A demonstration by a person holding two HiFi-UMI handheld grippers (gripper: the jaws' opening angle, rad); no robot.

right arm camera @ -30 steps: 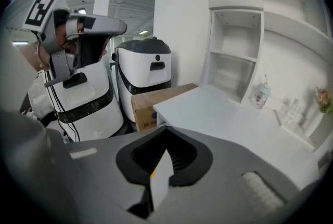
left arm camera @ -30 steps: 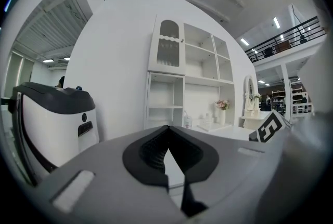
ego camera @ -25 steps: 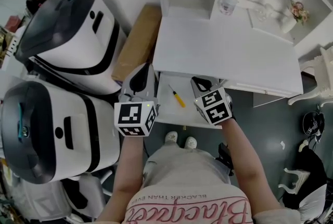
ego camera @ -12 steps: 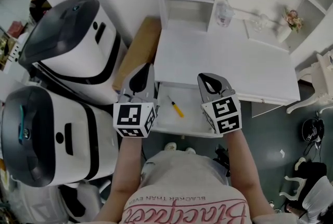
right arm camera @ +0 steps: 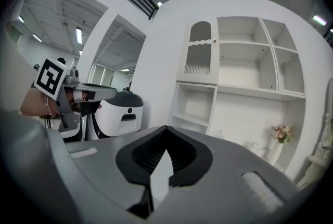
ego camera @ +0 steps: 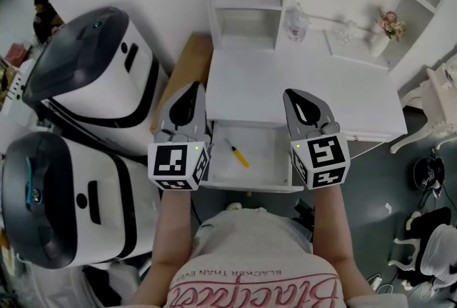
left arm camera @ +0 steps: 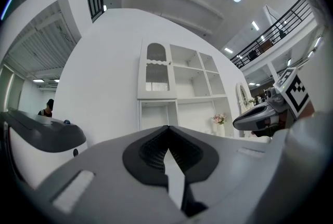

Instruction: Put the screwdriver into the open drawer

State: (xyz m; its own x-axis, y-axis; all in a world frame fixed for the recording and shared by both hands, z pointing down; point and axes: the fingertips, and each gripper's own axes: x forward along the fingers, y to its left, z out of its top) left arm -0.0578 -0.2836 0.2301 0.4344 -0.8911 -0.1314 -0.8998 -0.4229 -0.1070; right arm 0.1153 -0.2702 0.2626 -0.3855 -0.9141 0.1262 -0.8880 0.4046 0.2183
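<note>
A screwdriver [ego camera: 239, 156] with a yellow handle lies loose in the open white drawer [ego camera: 268, 149] under the desk's front edge. In the head view my left gripper [ego camera: 195, 88] hangs over the drawer's left rim and my right gripper [ego camera: 293, 94] over its right rim, both well above the screwdriver. Both are shut and hold nothing. The left gripper view shows the left gripper [left arm camera: 167, 128] with jaws meeting, aimed at the shelf unit. The right gripper [right arm camera: 166, 127] is likewise closed and empty in its own view.
The white desk [ego camera: 307, 85] carries a shelf unit with a glass jar [ego camera: 297, 19] and a flower vase [ego camera: 384, 26]. Two large white-and-black machines [ego camera: 93, 74] [ego camera: 64, 192] stand at the left, a brown board [ego camera: 183, 71] beside the desk. A white chair [ego camera: 435, 103] stands right.
Both grippers have risen away from the drawer and tipped toward level, the right one more. The screwdriver stays lying in the drawer.
</note>
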